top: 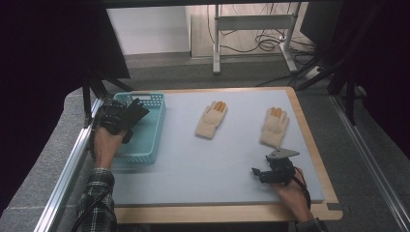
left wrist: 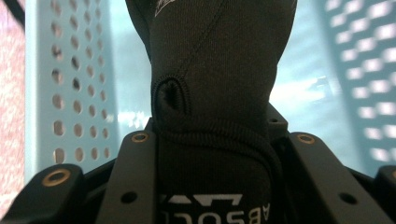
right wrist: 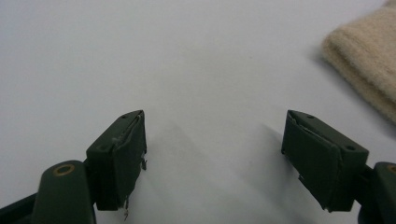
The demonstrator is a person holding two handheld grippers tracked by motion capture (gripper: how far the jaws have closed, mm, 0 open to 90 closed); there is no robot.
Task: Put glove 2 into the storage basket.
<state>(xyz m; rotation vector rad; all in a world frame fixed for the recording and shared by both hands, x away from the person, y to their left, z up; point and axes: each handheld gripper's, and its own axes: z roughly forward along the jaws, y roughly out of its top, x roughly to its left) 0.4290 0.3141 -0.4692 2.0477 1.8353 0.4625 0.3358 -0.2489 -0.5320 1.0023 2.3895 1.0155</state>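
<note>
Grey mat (top: 203,159): bare stretch at centre. Teal basket (top: 153,126) at its nine o'clock edge; my left gripper (top: 126,116) over it, clamped on black glove (left wrist: 210,84). Right gripper (right wrist: 215,154) parted, empty; beige glove (right wrist: 369,70) at two o'clock.

Held the left black two-jaw gripper (top: 126,116) at the far left, jaws clamped on dark fabric, and rested the right black two-jaw gripper (top: 258,172) low at the near right, jaws spread wide.
</note>
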